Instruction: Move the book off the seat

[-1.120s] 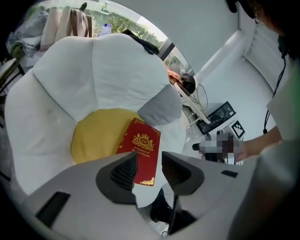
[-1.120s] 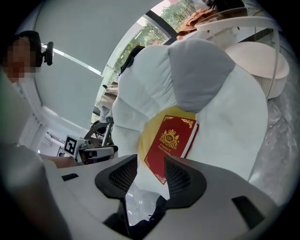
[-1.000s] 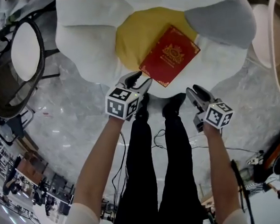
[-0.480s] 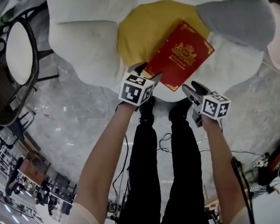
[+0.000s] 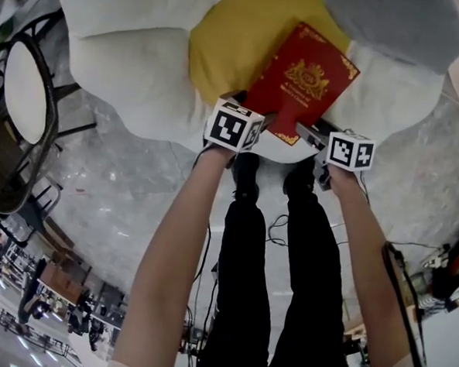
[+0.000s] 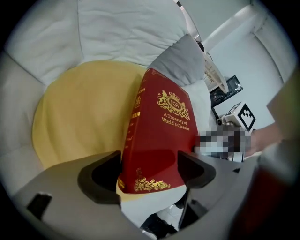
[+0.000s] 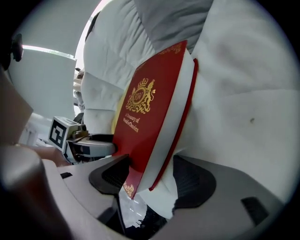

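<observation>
A red hardback book (image 5: 302, 75) with gold print lies tilted on the yellow centre (image 5: 230, 39) of a white flower-shaped seat (image 5: 136, 64). My left gripper (image 5: 252, 110) is at the book's near left corner. In the left gripper view the corner of the book (image 6: 157, 140) sits between the jaws of that gripper (image 6: 149, 168), which are opening. My right gripper (image 5: 306, 133) is at the near right corner. In the right gripper view the page edge of the book (image 7: 145, 117) stands between that gripper's (image 7: 150, 176) opening jaws, with a gap beside it.
A grey cushion (image 5: 394, 22) lies on the seat beyond the book. A black wire chair with a round white pad (image 5: 26, 81) stands at the left. The floor is grey marble (image 5: 136, 189), with cables (image 5: 277, 228) by the person's black-trousered legs (image 5: 247, 281).
Both grippers have moved forward from in front of the seat to the book's near corners. Their jaws have spread wider around the book's edge.
</observation>
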